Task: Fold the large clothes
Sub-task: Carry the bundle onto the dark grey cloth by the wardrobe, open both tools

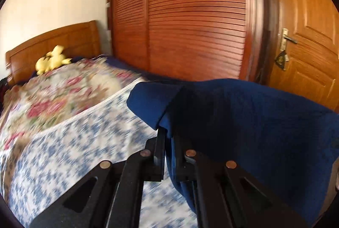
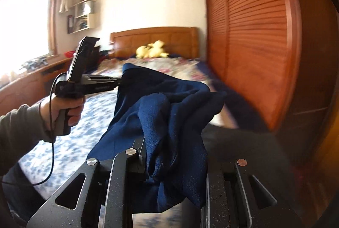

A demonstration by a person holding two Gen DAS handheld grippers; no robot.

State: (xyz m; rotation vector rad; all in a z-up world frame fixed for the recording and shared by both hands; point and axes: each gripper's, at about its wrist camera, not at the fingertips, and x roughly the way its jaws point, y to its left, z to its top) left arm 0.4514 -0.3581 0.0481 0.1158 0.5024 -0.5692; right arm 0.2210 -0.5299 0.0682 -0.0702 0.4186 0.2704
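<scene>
The left gripper (image 2: 121, 81) is clamping an upper edge of the navy garment (image 2: 173, 113), its jaws pressed together on the cloth in the left wrist view, where the fabric is draping over and to the right of its fingers (image 1: 159, 143). The garment is hanging in the air above the floral bedspread (image 1: 70, 143), stretching rightward to the right gripper (image 2: 169, 164), which is gripping a bunched fold between its jaws. Beyond both, a yellow plush toy (image 2: 151, 51) is lying by the headboard (image 2: 154, 36).
</scene>
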